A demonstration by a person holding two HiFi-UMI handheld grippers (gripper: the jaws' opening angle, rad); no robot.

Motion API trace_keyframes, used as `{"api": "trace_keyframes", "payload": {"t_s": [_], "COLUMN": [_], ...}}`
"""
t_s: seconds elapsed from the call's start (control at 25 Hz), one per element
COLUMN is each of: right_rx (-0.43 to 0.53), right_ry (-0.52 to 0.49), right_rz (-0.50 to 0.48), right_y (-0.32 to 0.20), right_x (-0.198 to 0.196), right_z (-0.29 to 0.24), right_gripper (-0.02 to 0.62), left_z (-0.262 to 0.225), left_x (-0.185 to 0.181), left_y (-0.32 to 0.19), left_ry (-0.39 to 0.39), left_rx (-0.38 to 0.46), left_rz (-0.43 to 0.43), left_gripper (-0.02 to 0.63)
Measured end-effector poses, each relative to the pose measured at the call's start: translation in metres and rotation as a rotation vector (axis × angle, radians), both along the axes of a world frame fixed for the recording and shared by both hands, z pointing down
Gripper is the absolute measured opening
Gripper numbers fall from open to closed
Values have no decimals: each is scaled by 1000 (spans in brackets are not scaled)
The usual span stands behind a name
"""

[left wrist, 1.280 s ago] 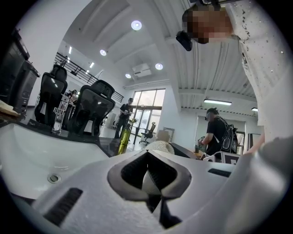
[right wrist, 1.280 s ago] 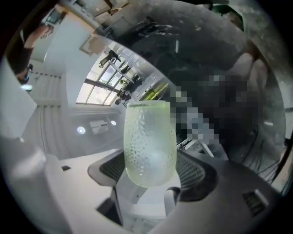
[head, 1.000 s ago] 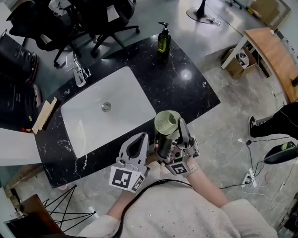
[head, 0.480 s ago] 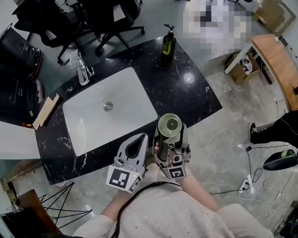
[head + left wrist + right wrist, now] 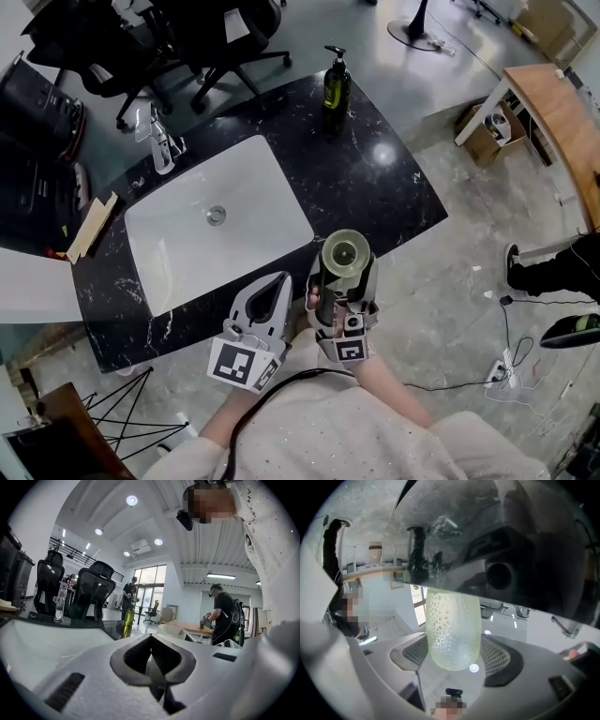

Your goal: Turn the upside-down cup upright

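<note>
Surface [image 5: 375, 178]: black, marbled, w/ a white sink [image 5: 244, 202] set in it.

L gripper [image 5: 278, 286]: we read its jaws as pressed together, nothing between them. It hangs at the surface's near edge, below the sink in the head view.

R gripper [image 5: 343, 274]: just beside the L one. Its jaws pinch the cup [image 5: 344, 253] from both sides.

Cup: pale green, dotted wall. It is held clear of the surface, over the near edge, right of the sink. One round end faces the head cam; we cannot tell whether rim or base. In the right gripper view the cup [image 5: 452, 630] sits between the ribbed pads.

Soap bottle [image 5: 335, 86]: upright at the surface's far edge, well apart from both grippers.
</note>
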State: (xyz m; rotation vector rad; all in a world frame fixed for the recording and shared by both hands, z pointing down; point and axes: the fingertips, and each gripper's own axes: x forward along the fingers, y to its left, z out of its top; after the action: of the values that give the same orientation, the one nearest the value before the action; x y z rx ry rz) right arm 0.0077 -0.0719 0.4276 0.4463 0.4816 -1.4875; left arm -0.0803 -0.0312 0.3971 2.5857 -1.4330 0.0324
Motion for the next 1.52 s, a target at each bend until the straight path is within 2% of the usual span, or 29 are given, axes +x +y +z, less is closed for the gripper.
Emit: {"api": "trace_keyframes", "payload": {"t_s": [0.4, 0.6, 0.72, 0.88, 1.08, 1.2, 1.28, 1.32, 1.52], "right_rx": [26, 14, 38, 67, 120, 170, 220, 248, 414], "right_ry": [-1, 50, 74, 100, 100, 138, 209, 276, 737], "right_rz": [23, 40, 38, 33, 35, 30, 31, 27, -73], "right_y": [-2, -1, 0, 1, 10, 19, 28, 32, 57], "right_x": [7, 12, 12, 14, 16, 14, 10, 6, -26], "right_z": [1, 7, 3, -1, -10, -17, -23, -25, -28], "right_gripper": [327, 327, 339, 402, 408, 407, 407, 407, 402], "left_z": [-3, -2, -1, 1, 3, 3, 4, 4, 8], "left_x": [3, 5, 6, 8, 11, 11, 11, 11, 11], "left_y": [-1, -2, -2, 1, 5, 8, 11, 13, 18], "left_ry": [-11, -15, -10, -7, -4, -3, -2, -1, 12], "left_rx": [2, -2, -8, -12, -16, -19, -19, -19, -20], "left_rz": [-3, -7, -7, -4, -3, -4, -3, -3, -12], "left_gripper": [6, 6, 6, 6, 6, 6, 6, 6, 6]}}
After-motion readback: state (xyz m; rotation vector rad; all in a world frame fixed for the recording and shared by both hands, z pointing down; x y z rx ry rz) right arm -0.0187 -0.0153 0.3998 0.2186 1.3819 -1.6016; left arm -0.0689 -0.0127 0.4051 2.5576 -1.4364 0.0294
